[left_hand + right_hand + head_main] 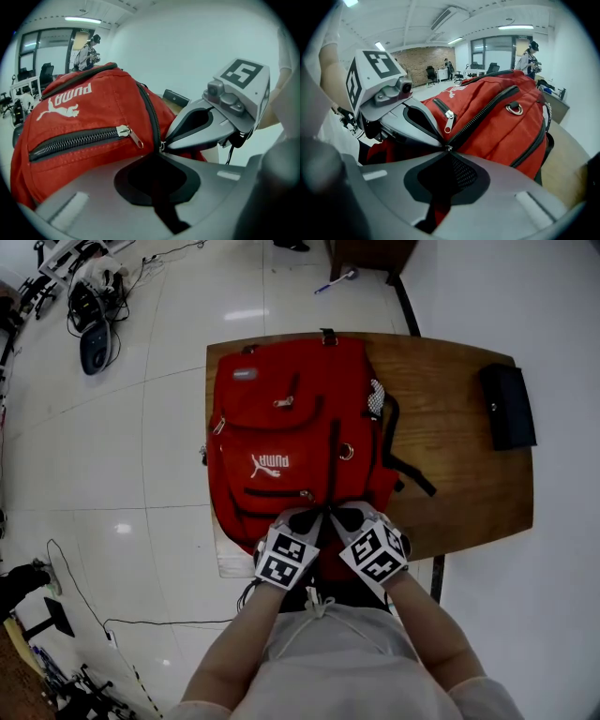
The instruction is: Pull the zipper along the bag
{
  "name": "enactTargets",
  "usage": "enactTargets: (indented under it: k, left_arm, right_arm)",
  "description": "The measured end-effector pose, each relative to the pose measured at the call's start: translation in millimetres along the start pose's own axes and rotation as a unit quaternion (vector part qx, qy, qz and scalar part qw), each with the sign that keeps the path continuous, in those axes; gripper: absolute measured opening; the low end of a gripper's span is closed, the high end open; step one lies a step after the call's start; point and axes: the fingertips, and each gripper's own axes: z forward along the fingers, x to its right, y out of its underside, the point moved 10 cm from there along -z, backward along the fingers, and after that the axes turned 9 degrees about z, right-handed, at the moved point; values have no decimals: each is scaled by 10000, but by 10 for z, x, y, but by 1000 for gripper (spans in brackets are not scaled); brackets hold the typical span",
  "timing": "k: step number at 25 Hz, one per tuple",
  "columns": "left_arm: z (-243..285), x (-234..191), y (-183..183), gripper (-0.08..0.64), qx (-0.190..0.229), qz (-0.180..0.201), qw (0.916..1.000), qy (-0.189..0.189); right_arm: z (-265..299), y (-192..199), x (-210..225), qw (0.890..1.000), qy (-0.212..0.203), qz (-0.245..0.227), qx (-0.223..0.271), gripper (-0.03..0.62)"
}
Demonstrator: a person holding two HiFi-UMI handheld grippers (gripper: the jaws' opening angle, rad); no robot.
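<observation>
The long black zipper (332, 460) runs down the middle of the red cloth backpack (281, 427). In the head view its long line starts at the lower middle of the picture and goes almost straight up, toward the top edge. So it points away from the person. The backpack lies flat on the brown wooden counter (459, 484), with its long side going the same way as the zipper.

The small silver zipper pull (447, 149) sits at the near end of that line, the end closest to the person. The right hand-held gripper (446, 151) has its jaws pressed together, and the tips look like they are pinching this little pull. The rest of the zipper lies ahead of it, going up and to the right in the right gripper view.

The left hand-held gripper (159, 152) is just beside it, on the left side of the zipper's near end. Its jaws are also pressed together. They may be nipping the red cloth there, but I cannot tell for sure.

Both tips meet at nearly the same spot, so neither hand is farther off. I think the right one will have to pull up the picture, along the zipper's line, while the left one holds the bag.
</observation>
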Motion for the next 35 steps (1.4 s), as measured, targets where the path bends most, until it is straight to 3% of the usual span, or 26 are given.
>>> enactTargets:
  k: [5,13,18,35]
  left_arm:
    - [39,-11,-15,6,-179,-55,9998,-61]
    - [76,-32,-14,6,-278,-154,9995,-93]
    - [88,-61,-10,6,-324,-224,9992,-55]
    - [76,-67,-18,6,-270,-334,9991,-24]
  right_arm:
    - [-65,-102,105,9991,119,-394,-33,9]
    - [-230,-260,337,9989,106,-432,156,9]
    - [-260,-373,442,9992,-119,-309,236,9]
    - [-401,-786,761,9933,400,-919,572,9]
